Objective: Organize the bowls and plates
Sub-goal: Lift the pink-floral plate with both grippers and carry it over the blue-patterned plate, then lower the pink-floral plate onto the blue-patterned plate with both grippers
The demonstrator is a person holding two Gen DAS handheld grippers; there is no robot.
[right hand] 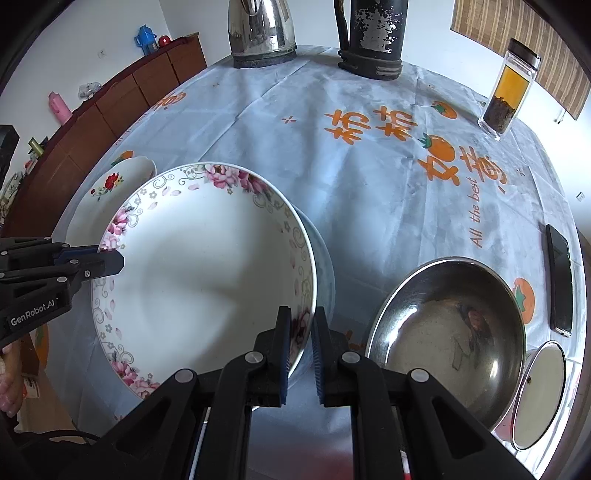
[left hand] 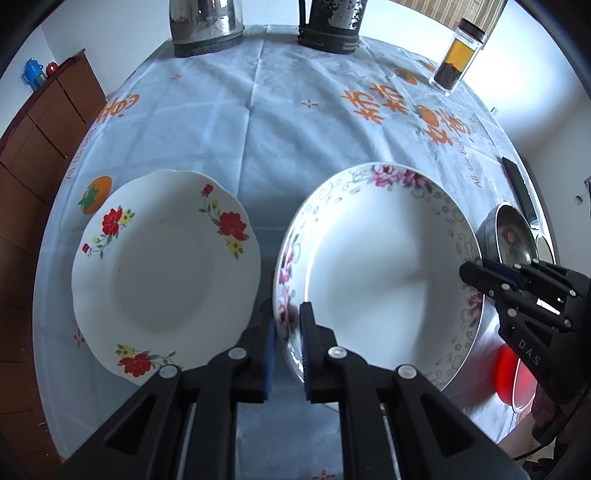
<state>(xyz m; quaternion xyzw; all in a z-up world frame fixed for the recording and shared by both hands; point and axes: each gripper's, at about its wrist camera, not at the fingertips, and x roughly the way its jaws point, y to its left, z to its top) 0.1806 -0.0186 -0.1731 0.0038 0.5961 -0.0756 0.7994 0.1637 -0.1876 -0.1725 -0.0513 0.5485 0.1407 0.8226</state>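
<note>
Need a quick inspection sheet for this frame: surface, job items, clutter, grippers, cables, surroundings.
Surface: table under a pale blue tablecloth with orange print.
Job's things: pink-flower plate held at both rims; red-flower plate lies to its left; steel bowl to its right; a second dish sits under the pink-flower plate.
Clutter: kettle, black flask, tea jar, phone, round lid.
Grippers: left gripper and right gripper, each with fingers closed on the plate's rim.
Cables: a dark cable at the lower left of the right wrist view.
Surroundings: brown cabinet, white walls.
</note>
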